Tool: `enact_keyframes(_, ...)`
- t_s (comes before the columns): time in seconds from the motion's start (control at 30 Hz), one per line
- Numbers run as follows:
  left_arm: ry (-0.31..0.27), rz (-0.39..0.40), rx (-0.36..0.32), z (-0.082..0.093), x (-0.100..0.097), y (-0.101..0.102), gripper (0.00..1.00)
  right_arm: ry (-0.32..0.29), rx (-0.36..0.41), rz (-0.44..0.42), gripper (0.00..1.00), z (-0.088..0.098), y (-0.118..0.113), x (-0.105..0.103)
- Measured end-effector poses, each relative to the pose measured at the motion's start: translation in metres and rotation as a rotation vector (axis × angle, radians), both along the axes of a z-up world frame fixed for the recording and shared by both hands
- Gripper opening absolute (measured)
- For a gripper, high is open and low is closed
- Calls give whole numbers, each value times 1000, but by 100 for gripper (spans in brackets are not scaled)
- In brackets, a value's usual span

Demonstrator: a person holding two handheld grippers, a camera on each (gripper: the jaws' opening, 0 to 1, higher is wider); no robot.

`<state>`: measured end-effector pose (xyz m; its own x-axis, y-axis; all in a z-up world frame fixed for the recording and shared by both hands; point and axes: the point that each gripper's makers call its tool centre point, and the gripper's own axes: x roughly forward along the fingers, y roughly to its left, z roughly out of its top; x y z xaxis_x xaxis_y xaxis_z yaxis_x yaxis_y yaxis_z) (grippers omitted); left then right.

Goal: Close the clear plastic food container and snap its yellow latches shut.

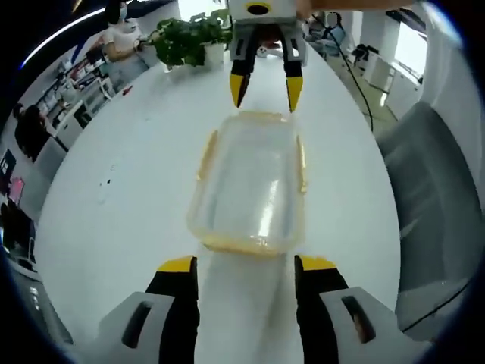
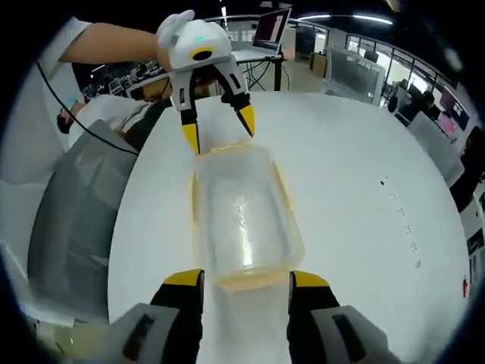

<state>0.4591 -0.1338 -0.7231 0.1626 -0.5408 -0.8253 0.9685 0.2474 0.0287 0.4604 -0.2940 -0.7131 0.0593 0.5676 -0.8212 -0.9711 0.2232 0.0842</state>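
My left claw [image 1: 246, 267] is open, jaws spread wide with yellow tips just short of the near end of the clear container [image 1: 250, 182], not touching it that I can see. The right claw [image 1: 267, 85] sits opposite at the far end, also open, tips pointing down at the container's far rim. From the right gripper view, same picture mirrored: right claw [image 2: 246, 282] open with nothing between the jaws, tips at the near end of the container [image 2: 241, 220]; left claw [image 2: 218, 125] open at the far end, a hand [image 2: 176, 30] on top of it. Container lies lengthwise between the two claws on the white table [image 1: 136, 189], lid on top. I see yellow latches [image 1: 206, 155] along the long sides and ends; can't tell if they're snapped. Beyond: a potted plant [image 1: 186, 39] at the far table edge, a grey chair [image 1: 432, 197] beside the table.
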Motion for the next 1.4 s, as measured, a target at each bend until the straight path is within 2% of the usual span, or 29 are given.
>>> enact_keyframes(0.1,38,104,-49,5,2,-3,51,-13,-22,-101,37,-1,-2,8)
enact_keyframes(0.17,44,148,-47,4,4,-3,51,12,-22,-148,36,-3,-2,8)
enact_keyframes(0.27,72,249,-84,5,6,-9,50,48,16,-283,37,-3,4,11)
enact_keyframes(0.33,82,306,-96,4,8,-11,49,75,-1,-357,36,-6,1,11)
enact_keyframes(0.37,91,355,-92,3,9,-9,48,64,7,-357,36,-7,3,12)
enact_keyframes(0.4,74,374,-118,4,12,-12,47,82,-3,-416,36,-10,-1,13)
enact_keyframes(0.43,70,386,-108,1,12,-11,47,89,30,-425,37,-9,3,13)
enact_keyframes(0.47,74,397,-90,-1,10,-10,47,118,73,-465,39,-7,8,13)
enact_keyframes(0.5,73,404,-101,-2,9,-12,47,149,84,-514,42,-7,8,12)
enact_keyframes(0.53,81,429,-102,-3,8,-12,47,120,67,-503,42,-8,5,14)
enact_keyframes(0.57,83,469,-116,-2,9,-12,47,116,59,-510,40,-9,4,13)
enact_keyframes(0.6,53,488,-114,-1,14,-9,46,120,60,-513,39,-10,5,13)
enact_keyframes(0.63,53,503,-115,-2,14,-9,46,138,61,-529,38,-12,5,11)
enact_keyframes(0.83,135,599,-171,-5,8,-13,46,168,74,-582,37,-16,4,7)
enact_keyframes(0.87,161,626,-192,-5,7,-14,46,147,62,-589,37,-17,2,9)
enact_keyframes(0.93,209,675,-226,-6,6,-16,45,178,87,-612,38,-17,6,6)
enact_keyframes(1.03,213,671,-220,-9,5,-16,42,192,93,-624,39,-20,7,5)
enact_keyframes(1.1,245,692,-253,-11,4,-20,42,193,92,-629,37,-22,6,4)
enact_keyframes(1.13,259,698,-252,-12,4,-19,41,214,109,-655,37,-21,8,4)
enact_keyframes(1.17,260,697,-257,-11,4,-20,41,236,119,-670,36,-22,8,4)
enact_keyframes(1.4,262,712,-277,-12,2,-20,39,257,123,-697,35,-24,9,3)
